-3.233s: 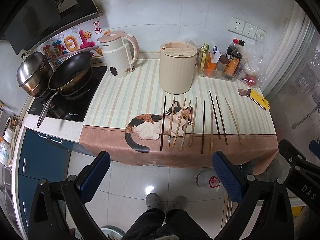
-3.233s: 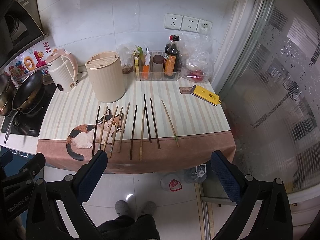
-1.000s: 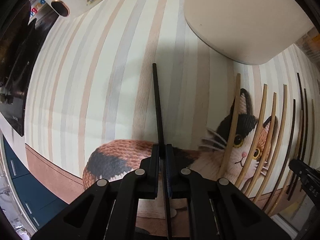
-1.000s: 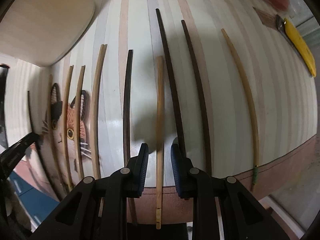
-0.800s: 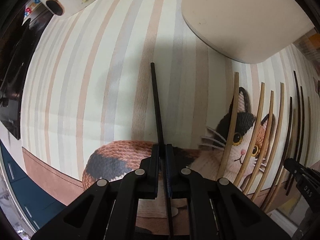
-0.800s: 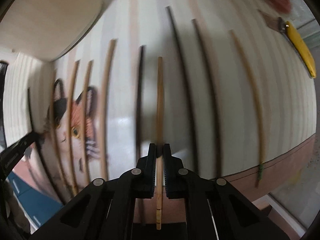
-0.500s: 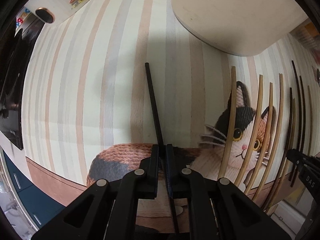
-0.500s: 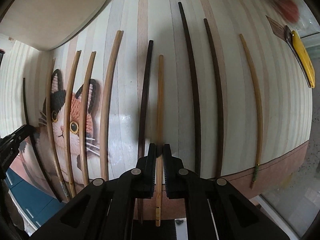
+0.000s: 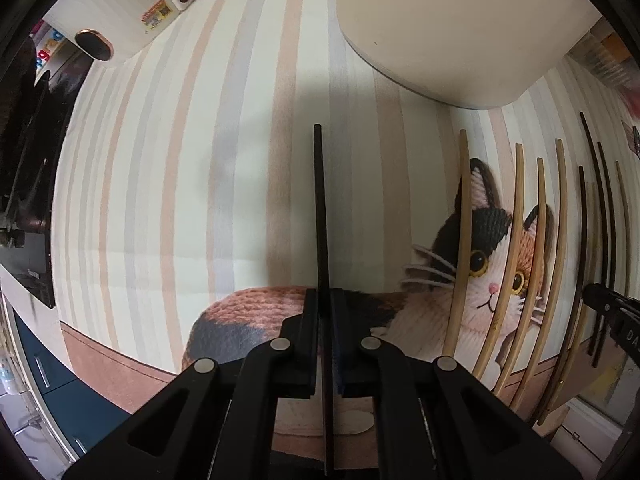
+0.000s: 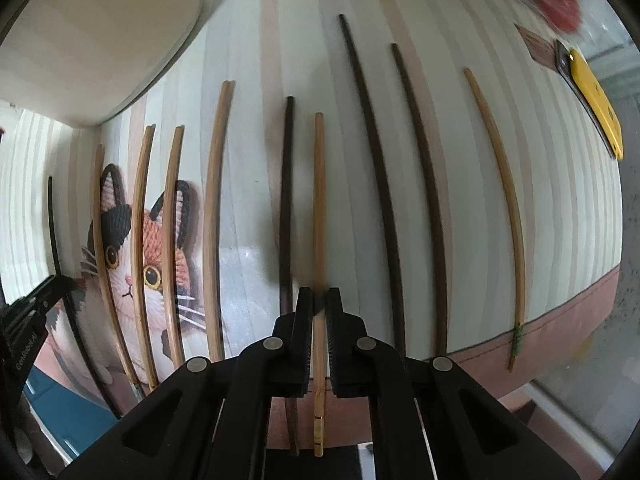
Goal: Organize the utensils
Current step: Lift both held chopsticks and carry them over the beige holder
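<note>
Left view: my left gripper is clamped on the black chopstick near its thick end, so it hangs level over the cloth.

Right view: my right gripper pinches the bamboo chopstick, ready for the holder.

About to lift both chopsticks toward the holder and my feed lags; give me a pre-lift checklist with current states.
1. Left gripper shut on the black chopstick: ok.
2. Right gripper shut on the light wooden chopstick: ok.
3. Each pair of fingers holds one stick only: ok.
4. Neighbouring dark chopstick clear of the right fingers: cannot tell, it lies very close.
5. Beige holder upright ahead: ok.
6. Holder slots free: cannot tell, top out of view.
</note>
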{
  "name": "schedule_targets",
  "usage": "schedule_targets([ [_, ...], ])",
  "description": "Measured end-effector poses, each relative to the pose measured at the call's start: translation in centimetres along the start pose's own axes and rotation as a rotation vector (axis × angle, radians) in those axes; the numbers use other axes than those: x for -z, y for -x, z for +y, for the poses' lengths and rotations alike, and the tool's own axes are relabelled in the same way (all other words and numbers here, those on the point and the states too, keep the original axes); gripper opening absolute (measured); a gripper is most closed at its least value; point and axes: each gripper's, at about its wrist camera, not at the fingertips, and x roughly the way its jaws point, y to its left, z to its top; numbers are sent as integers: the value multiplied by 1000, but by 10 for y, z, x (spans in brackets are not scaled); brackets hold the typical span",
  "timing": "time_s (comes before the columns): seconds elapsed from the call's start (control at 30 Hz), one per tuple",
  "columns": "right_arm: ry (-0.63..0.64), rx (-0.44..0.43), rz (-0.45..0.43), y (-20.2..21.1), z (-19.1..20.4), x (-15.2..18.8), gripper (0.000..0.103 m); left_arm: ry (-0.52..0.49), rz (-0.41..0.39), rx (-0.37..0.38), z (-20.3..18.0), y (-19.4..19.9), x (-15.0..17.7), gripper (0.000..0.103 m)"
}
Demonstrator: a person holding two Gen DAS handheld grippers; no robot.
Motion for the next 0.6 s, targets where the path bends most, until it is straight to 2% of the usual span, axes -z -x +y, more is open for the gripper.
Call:
schedule_targets([
  [0.43, -53, -96, -171, 79, -48, 16, 7, 34, -136, -1, 23, 64, 11, 3],
  [0.6, -40, -132, -236, 104, -52, 20, 7, 61, -198, 1, 28, 90, 13, 3],
])
